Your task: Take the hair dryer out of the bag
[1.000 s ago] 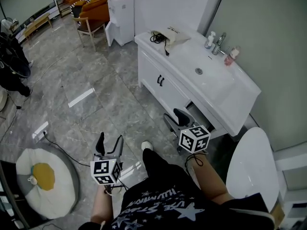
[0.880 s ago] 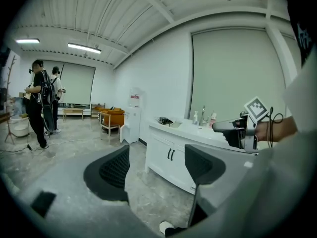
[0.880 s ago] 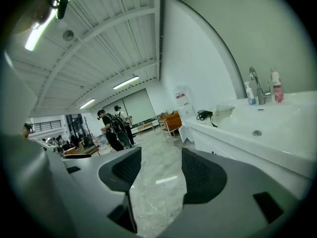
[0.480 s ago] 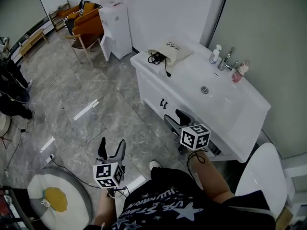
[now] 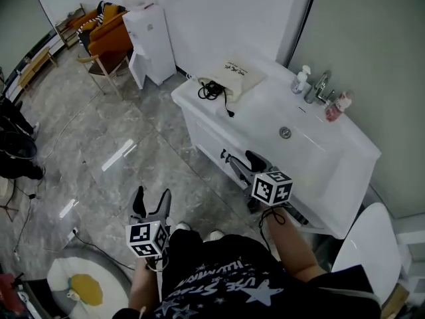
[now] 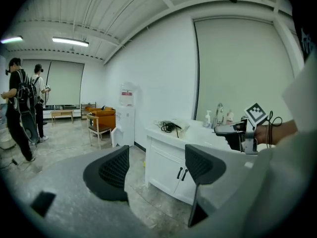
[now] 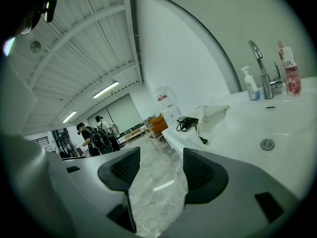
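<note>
A cream cloth bag (image 5: 234,76) lies on the left end of the white vanity top (image 5: 265,115). A black coiled cord (image 5: 210,90) spills from its mouth, and its plug (image 5: 230,113) lies on the counter. The hair dryer's body is hidden inside the bag. My left gripper (image 5: 151,203) is open and empty, low over the floor, well short of the vanity. My right gripper (image 5: 247,165) is open and empty in front of the cabinet, below the counter edge. The bag (image 6: 181,125) and cord (image 7: 187,123) appear far ahead in both gripper views, with the bag (image 7: 214,112) beyond the open jaws.
The sink has a drain (image 5: 285,132), a faucet (image 5: 321,85), a soap bottle (image 5: 301,80) and a pink bottle (image 5: 339,105) behind it. A toilet (image 5: 368,244) stands at right. A white water dispenser (image 5: 149,42) and an orange chair (image 5: 109,35) stand at back left. A round cushion (image 5: 80,288) lies on the floor. People (image 6: 22,108) stand far left.
I have walked toward the vanity: it and the bag now sit nearer and more central in the head view. Both grippers stay out in front, open and empty.
</note>
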A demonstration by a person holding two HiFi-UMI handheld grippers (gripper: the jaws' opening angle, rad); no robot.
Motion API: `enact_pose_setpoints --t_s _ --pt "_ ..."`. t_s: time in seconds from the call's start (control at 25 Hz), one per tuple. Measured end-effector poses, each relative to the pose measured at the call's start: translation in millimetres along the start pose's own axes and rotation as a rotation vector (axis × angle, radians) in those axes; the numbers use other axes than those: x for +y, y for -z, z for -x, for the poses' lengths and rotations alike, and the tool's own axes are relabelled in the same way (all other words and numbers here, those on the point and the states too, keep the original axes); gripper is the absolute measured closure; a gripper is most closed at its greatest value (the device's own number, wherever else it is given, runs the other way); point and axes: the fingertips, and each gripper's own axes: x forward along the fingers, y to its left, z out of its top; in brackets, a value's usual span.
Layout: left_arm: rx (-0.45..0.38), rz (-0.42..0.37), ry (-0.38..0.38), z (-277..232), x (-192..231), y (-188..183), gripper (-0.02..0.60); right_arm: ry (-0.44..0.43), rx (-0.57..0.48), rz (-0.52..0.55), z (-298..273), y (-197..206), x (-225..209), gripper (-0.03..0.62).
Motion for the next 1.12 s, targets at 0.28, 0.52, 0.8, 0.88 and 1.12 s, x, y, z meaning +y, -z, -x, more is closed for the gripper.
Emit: enact_pose_setpoints --t_s 0.28,0.52,0.8,0.88,1.12 --pt "0.054 -0.018 0.137 -71.6 9.2 -6.6 0.23 0.091 -0.034 -0.016 -28.7 -14.9 -28.5 0.341" --pt "0.077 -0.099 0.325 -168.5 21.5 -30.8 0.23 0.232 -0.091 -0.031 -66.8 -39.1 -52.8 0.341" --pt "0.104 -0.26 0.569 -298.6 48.5 -80.5 0.232 0.469 -0.137 -0.099 -123.5 -62.2 -68.1 0.342" --pt "0.091 -0.315 0.631 -329.9 52.1 -96.4 0.232 0.522 -0.158 -0.128 -138.4 -70.7 -68.6 0.342" --pt "0.065 -0.439 0.813 -395.3 44.5 -123.5 0.233 0.646 -0.185 -0.155 -165.2 -86.9 -63.0 0.344"
